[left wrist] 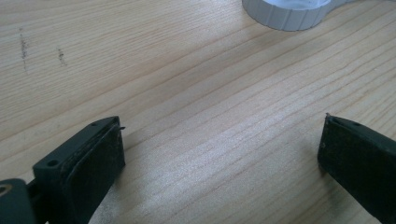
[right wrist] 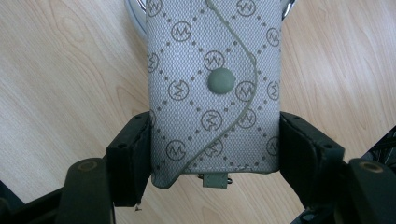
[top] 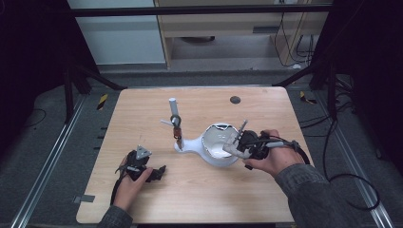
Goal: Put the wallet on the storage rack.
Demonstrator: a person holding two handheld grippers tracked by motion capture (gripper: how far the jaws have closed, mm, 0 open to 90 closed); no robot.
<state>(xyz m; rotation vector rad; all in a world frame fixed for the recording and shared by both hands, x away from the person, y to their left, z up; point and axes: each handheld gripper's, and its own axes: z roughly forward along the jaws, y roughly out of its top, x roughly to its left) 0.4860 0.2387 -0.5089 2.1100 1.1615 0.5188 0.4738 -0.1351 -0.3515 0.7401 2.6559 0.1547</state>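
The high view looks forward and down from above the person's side onto the whole wooden table (top: 199,190). The left gripper view skims close over that tabletop toward the white stand (left wrist: 285,14), shared with the high view. The right gripper view looks steeply down, very near a grey patterned pouch (right wrist: 212,84).

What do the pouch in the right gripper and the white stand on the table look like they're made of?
The pouch looks like grey woven fabric, canvas or coated textile: a fine weave shows, with a printed monogram-and-dot pattern, stitched flap edge and matte snap button. The white stand looks like smooth moulded plastic, slightly glossy; its base edge is ribbed in the left gripper view. The table shows light wood grain, possibly laminate.
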